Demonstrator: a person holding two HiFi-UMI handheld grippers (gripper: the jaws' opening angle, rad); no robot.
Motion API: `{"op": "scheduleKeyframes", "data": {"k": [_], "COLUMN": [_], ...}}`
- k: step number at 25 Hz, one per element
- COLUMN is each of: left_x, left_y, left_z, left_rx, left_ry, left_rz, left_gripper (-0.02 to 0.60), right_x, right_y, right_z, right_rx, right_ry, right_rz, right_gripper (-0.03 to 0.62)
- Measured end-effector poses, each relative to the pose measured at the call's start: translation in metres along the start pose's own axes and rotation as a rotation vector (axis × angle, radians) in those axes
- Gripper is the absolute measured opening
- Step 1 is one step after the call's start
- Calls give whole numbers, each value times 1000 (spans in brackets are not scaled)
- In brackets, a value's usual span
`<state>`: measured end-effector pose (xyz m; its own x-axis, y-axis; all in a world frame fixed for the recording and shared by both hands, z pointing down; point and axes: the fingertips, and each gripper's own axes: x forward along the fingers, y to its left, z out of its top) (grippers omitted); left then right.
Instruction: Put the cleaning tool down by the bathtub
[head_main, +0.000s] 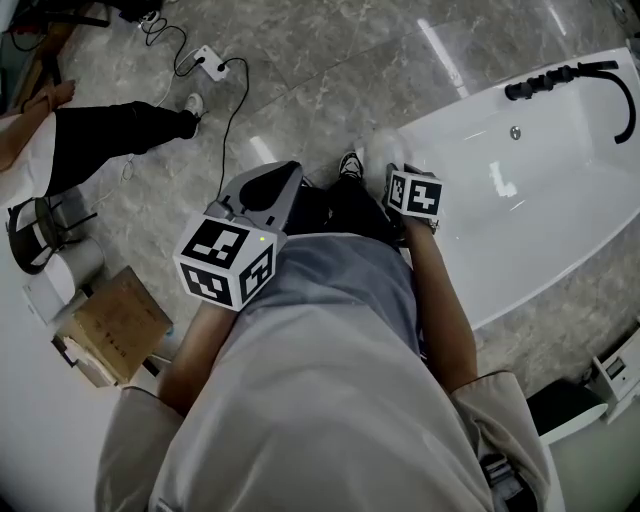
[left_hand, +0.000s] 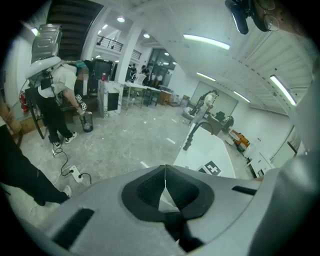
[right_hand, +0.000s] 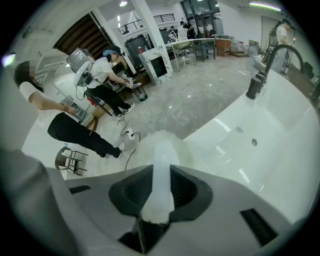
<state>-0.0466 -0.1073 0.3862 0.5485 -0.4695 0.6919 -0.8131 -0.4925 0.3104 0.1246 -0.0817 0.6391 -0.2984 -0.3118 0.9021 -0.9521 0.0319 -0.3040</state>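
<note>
My right gripper (right_hand: 161, 172) is shut on the cleaning tool (right_hand: 162, 165), a pale white stick with a fluffy end that pokes out past the jaws. In the head view the cleaning tool (head_main: 382, 148) hangs over the floor at the near corner of the white bathtub (head_main: 545, 200), just beyond the right gripper (head_main: 397, 168) and its marker cube. The bathtub (right_hand: 270, 150) fills the right of the right gripper view, with a black faucet (right_hand: 256, 84) on its rim. My left gripper (head_main: 268, 186) hovers over the floor left of my legs; its jaws (left_hand: 164, 170) meet at the tips with nothing between them.
A person in black trousers (head_main: 110, 140) sits on the marble floor at the left, near a power strip (head_main: 210, 62) with its cable. A cardboard box (head_main: 115, 325) and a stool (head_main: 35, 235) stand at the lower left. Another person (left_hand: 55, 85) bends over further off.
</note>
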Motion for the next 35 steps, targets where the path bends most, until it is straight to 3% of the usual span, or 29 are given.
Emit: {"op": "scheduleKeyframes", "data": {"k": [28, 35], "left_x": [-4, -2], "left_y": [4, 4], "left_z": [-9, -10], "left_rx": [-50, -54], "left_ry": [1, 3], "left_rz": [28, 13], "left_gripper": [9, 9], "right_x": [25, 26], "right_y": [2, 4], "right_z": [-13, -17], "right_rx": [-78, -61], "right_ry": [83, 97], "right_rz": [-9, -1], "right_gripper": [81, 121]}}
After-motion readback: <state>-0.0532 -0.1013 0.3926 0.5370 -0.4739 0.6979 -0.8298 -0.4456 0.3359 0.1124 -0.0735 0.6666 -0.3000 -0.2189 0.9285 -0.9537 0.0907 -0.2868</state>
